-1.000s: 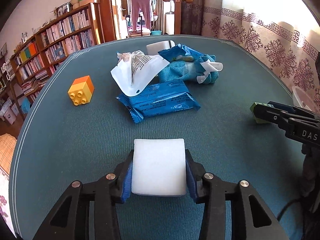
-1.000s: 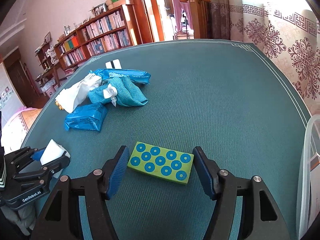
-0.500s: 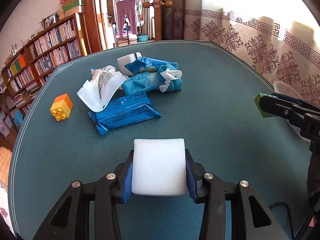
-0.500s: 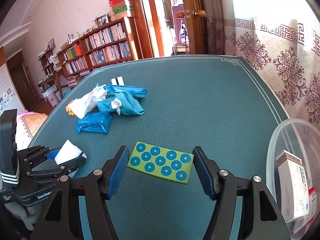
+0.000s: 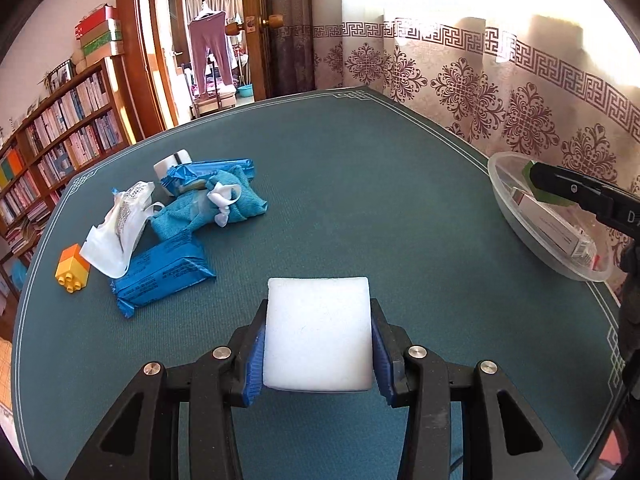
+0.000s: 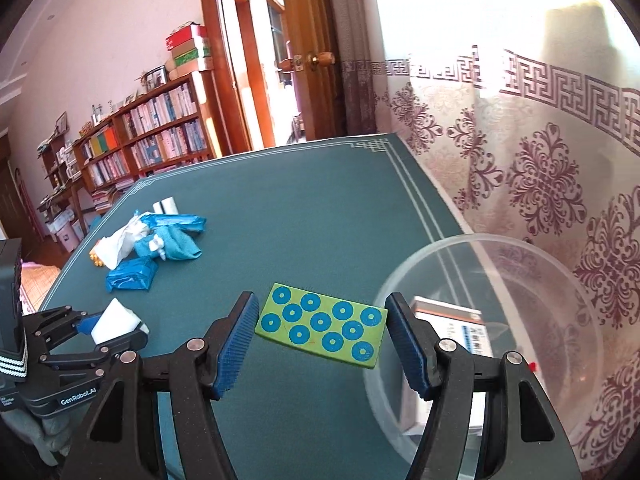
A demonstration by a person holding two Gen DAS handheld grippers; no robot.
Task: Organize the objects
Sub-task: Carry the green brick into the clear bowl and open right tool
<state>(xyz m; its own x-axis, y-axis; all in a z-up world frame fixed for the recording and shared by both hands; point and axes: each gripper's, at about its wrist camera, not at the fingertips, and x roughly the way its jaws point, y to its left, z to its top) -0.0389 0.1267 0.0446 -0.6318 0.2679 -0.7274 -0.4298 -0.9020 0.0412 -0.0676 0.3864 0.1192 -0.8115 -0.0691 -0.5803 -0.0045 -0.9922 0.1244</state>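
A white foam block [image 5: 318, 336] sits between the blue pads of my left gripper [image 5: 319, 309], which is shut on it above the teal table. In the right wrist view that same gripper [image 6: 116, 320] shows at the lower left with the block. My right gripper [image 6: 322, 302] is shut on a green plate with blue circles [image 6: 322, 330], held tilted in the air just left of a clear plastic bowl [image 6: 480, 240]. From the left wrist view the right gripper [image 5: 556, 186] hangs over the bowl's rim [image 5: 520, 220].
Medicine boxes [image 6: 452, 320] lie in the bowl. At the table's left lies a pile: a blue packet [image 5: 160, 276], a white bag [image 5: 120, 228], a teal cloth [image 5: 208, 208], an orange-yellow brick [image 5: 72, 266], a white block [image 5: 172, 162]. A patterned curtain [image 5: 520, 112] borders the right edge.
Both grippers have swung to the right and risen a little, each still holding its thing. The clear bowl has come into view and the pile has slid left.
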